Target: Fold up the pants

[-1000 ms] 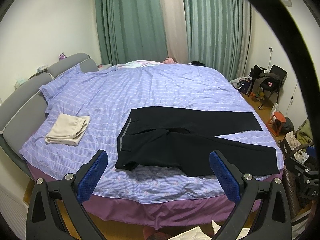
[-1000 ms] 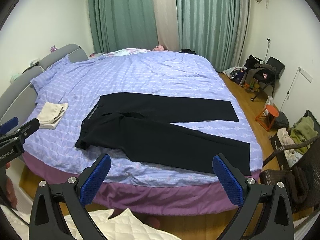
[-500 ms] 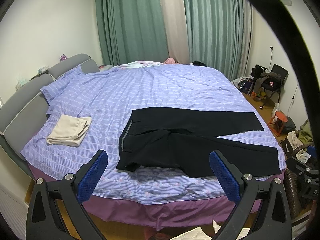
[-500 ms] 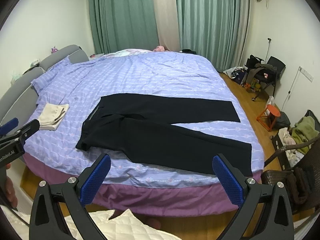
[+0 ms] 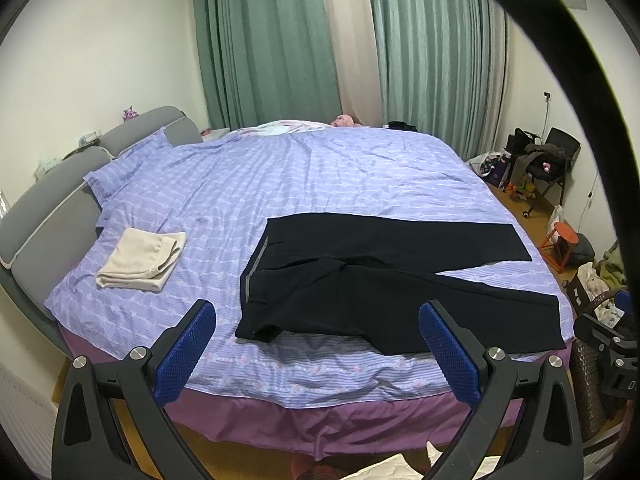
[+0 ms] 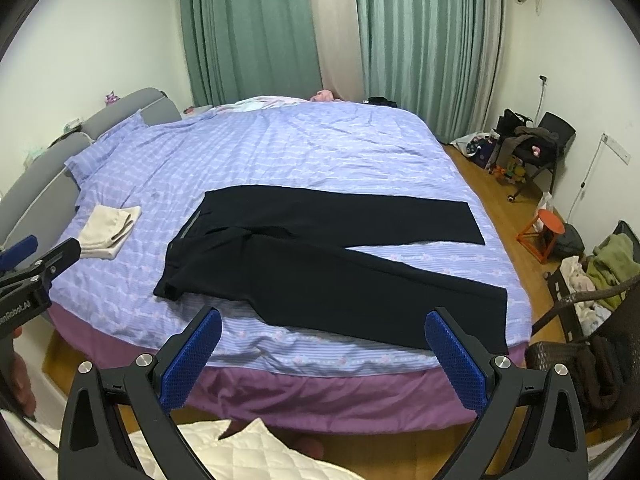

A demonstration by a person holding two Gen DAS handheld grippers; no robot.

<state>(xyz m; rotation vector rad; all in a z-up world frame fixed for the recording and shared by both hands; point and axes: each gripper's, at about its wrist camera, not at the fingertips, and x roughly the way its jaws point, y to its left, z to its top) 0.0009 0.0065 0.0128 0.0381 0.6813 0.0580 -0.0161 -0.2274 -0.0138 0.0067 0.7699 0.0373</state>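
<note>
Black pants [image 5: 372, 280] [image 6: 320, 260] lie spread flat on the purple-striped bed [image 5: 280, 184] [image 6: 300, 152], waistband to the left, both legs running right and splayed apart. The near leg's hem reaches the bed's right front corner. My left gripper [image 5: 318, 344] is open, held in the air before the bed's front edge, short of the waistband. My right gripper [image 6: 324, 352] is also open, off the bed in front of the near leg. Neither touches the cloth. The left gripper's body [image 6: 32, 276] shows at the left edge of the right wrist view.
A folded cream garment [image 5: 140, 260] [image 6: 108, 232] rests on the bed left of the pants. Grey headboard [image 5: 44, 208] on the left, green curtains [image 5: 272, 44] behind. A chair with clutter [image 6: 532, 148], an orange stool [image 6: 544, 228] and a wicker basket of clothes [image 6: 592, 344] stand on the right floor.
Both views have shifted slightly; the bed and pants sit a little lower and closer in frame. The pants have not moved and both grippers stay open.
</note>
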